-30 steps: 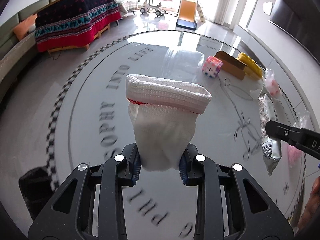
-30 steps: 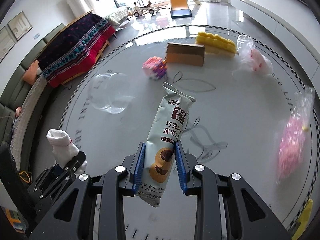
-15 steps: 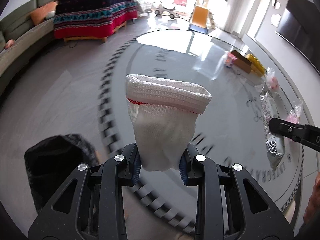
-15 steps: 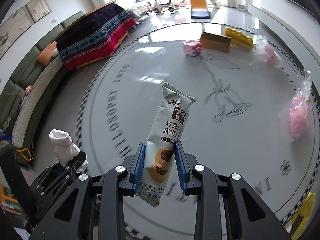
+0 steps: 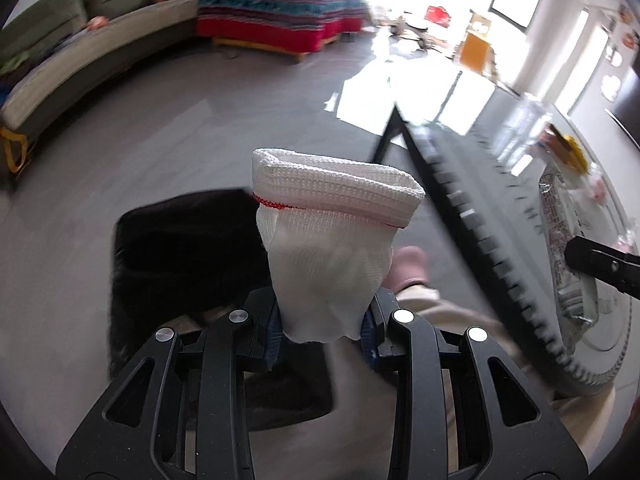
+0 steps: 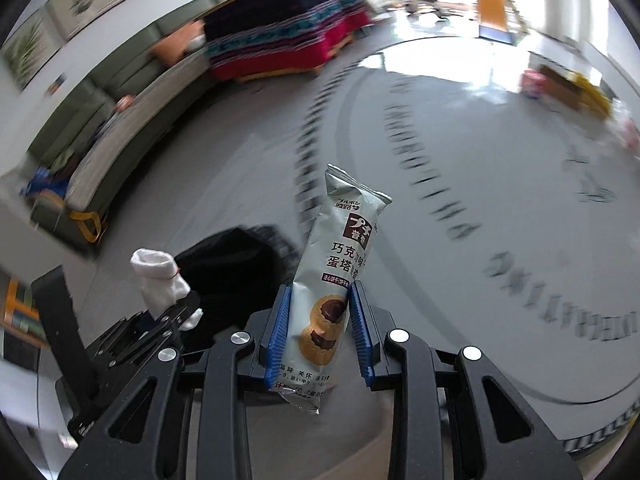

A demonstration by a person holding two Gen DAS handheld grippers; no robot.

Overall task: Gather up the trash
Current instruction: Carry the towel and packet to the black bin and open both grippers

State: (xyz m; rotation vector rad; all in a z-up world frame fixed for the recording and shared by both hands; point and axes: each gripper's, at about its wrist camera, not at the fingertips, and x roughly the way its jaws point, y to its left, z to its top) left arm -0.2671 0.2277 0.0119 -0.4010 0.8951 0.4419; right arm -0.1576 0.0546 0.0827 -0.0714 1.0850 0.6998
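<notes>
Gripper on the left (image 5: 322, 330) pinches the lower end of a white knitted sock (image 5: 332, 248), its blue pads pressed against the cloth from both sides; the sock stands upright between the fingers, its folded cuff with a thin red stitch line at the top. Just behind and below it on the grey floor (image 5: 168, 128) sits a black trash bag (image 5: 180, 264), its mouth dark and open. A foot in a pink slipper (image 5: 408, 268) shows just right of the sock.

The right gripper (image 6: 320, 334) is clamped on a silver cookie wrapper (image 6: 340, 272), gripping it near its lower end so that the printed pack leans up and slightly right. In this view the black bag (image 6: 236, 272) lies on the floor just beyond the gripper's left finger, and the left gripper with the sock (image 6: 160, 280) is beside it at the lower left.

A big round floor pattern with a checked border (image 6: 308, 136) and lettering spreads to the right. A sofa (image 6: 120, 128) runs along the wall at the left, and a dark patterned blanket (image 6: 280, 36) covers a low frame beyond it; the far background is blurred.
</notes>
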